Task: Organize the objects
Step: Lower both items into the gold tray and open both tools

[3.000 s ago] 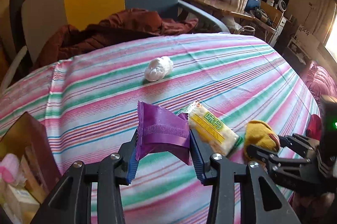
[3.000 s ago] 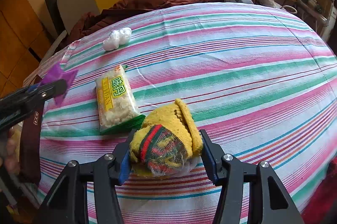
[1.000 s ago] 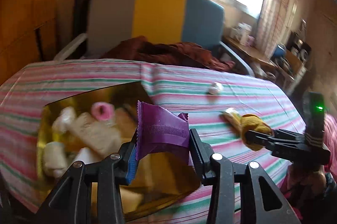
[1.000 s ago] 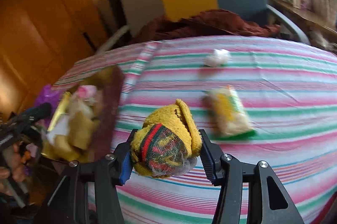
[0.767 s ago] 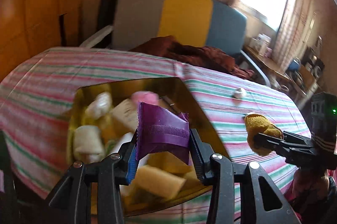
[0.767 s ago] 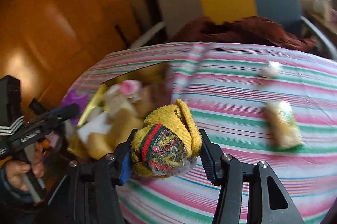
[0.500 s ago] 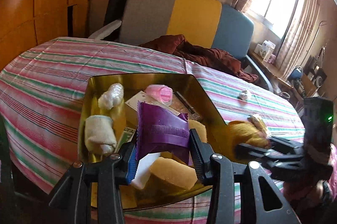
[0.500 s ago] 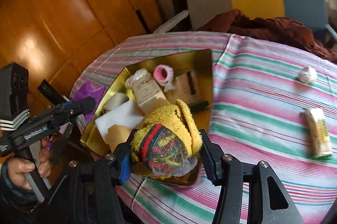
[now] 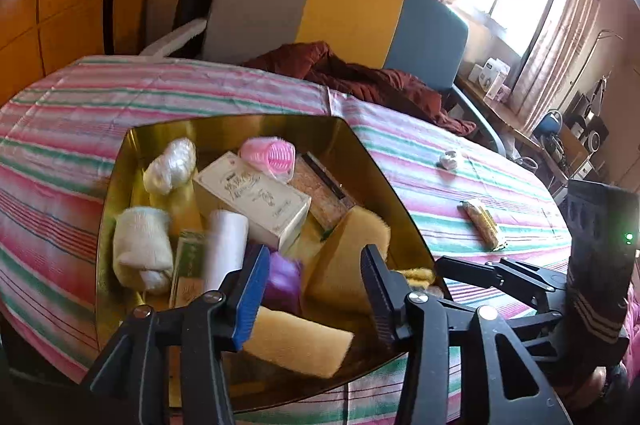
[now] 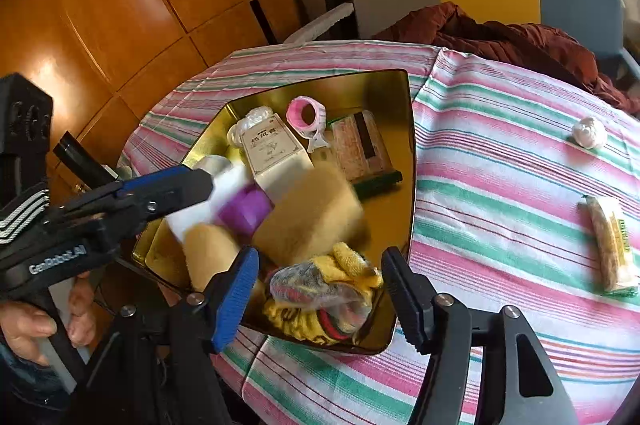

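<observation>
Both grippers hang over the gold tin [image 9: 120,161] on the striped tablecloth [image 9: 420,161]. The left gripper [image 9: 312,281] is opening its jaws; the purple packet [image 9: 282,279] lies blurred between them, free of the pads, among the things in the tin. The right gripper [image 10: 320,289] is opening too, and the yellow sock bundle [image 10: 324,297] sits loose between its jaws at the tin's near corner. Beyond and to the right of it, a snack bar [image 10: 610,245] and a white wad [image 10: 588,132] lie on the cloth.

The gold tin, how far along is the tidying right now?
Done: the gold tin already holds many items. In hand: both grippers' jaws are opening, dropping the purple packet and yellow sock into it. Left: the snack bar and white wad on the tablecloth.
</observation>
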Demonstrator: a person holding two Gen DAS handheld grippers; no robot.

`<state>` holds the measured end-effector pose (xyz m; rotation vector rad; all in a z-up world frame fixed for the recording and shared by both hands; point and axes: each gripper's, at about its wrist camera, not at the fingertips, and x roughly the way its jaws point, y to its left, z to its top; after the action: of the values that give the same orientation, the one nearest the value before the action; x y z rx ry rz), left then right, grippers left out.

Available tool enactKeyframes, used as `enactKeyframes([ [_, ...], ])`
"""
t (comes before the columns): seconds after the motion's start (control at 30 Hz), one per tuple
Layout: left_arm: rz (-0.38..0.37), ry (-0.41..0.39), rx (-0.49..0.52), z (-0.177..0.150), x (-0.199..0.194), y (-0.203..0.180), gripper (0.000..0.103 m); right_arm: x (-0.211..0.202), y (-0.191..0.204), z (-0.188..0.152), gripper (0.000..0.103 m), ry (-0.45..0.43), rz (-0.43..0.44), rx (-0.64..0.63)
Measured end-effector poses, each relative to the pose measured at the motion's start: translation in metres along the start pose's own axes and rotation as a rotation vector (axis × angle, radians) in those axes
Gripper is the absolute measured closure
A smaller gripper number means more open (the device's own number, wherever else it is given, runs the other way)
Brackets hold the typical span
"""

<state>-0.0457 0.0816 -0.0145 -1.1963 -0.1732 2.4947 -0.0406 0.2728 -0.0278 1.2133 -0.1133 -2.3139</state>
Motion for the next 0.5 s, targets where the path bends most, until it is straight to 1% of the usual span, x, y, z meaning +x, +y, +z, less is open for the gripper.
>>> enactKeyframes([
  [0.2, 0.042, -0.009, -0.014, -0.005, -0.005, 0.008, 0.055, -0.002, -0.002, -0.004, 0.034, 0.003, 0.005, 0.013],
  [0.37, 0.072, -0.014, -0.024, -0.007, -0.009, 0.012, 0.055, -0.006, 0.005, -0.006, 0.032, -0.012, 0.0, -0.001],
  [0.43, 0.086, -0.019, -0.017, -0.007, -0.011, 0.012, 0.055, -0.007, 0.009, -0.006, 0.03, -0.015, -0.001, -0.01],
  [0.5, 0.106, -0.031, -0.002, -0.006, -0.014, 0.01, 0.055, -0.008, 0.011, -0.006, 0.024, -0.019, 0.0, -0.013],
])
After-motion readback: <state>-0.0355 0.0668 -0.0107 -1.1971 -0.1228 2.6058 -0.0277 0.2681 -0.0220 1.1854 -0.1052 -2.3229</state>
